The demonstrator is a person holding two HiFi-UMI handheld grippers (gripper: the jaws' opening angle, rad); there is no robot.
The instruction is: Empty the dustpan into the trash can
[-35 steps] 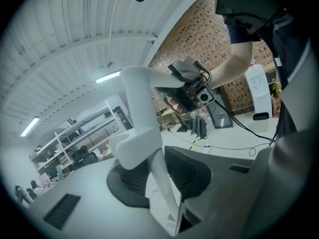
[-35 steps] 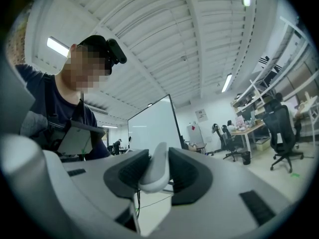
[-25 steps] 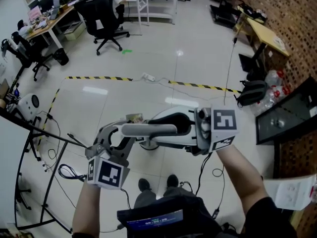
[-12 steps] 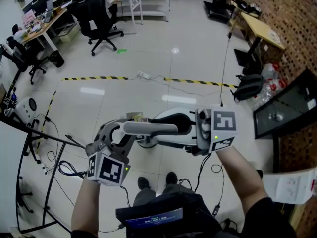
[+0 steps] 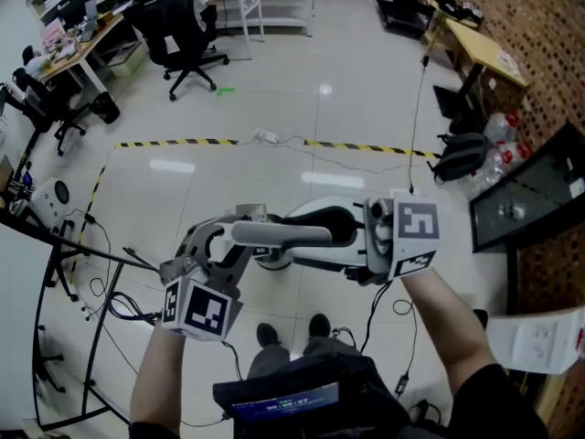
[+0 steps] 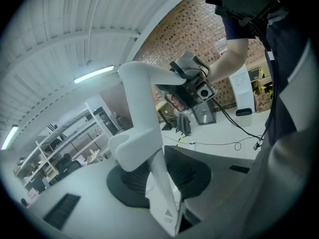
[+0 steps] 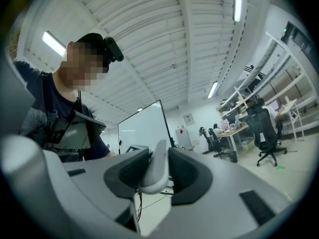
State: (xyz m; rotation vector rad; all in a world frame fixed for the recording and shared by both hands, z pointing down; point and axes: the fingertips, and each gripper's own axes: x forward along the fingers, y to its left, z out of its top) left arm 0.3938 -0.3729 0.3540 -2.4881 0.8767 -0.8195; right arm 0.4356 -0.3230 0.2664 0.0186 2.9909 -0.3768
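The white dustpan (image 5: 315, 236) was held up in the air in front of the person, over the shiny white floor (image 5: 302, 108). It was held from both sides. The left gripper (image 5: 228, 250) was clamped on one end and the right gripper (image 5: 361, 240) on the other end. The long pale handle (image 5: 279, 234) was laid sideways between the two grippers. In the left gripper view, a thin white wall of the dustpan (image 6: 160, 183) was pinched tight between the dark pads (image 6: 192, 171), and the thick handle (image 6: 137, 103) was seen going up and away from the jaws. In the right gripper view, a rounded pale edge of the dustpan (image 7: 155, 171) was squeezed between the two dark pads (image 7: 187, 176), so nothing was let go on that side either. Each gripper's cube with square markers was turned up toward the head camera. Under the dustpan, the person's two dark shoes (image 5: 267, 337) were seen on the floor. Farther off, a strip of yellow and black tape (image 5: 183, 143) was stuck across the floor. A black office chair (image 5: 183, 26) was parked near the desks (image 5: 87, 48) at the top left. A brick wall (image 5: 539, 44) was seen along the right side. A whiteboard (image 7: 144, 128) was seen far behind the jaws in the right gripper view.
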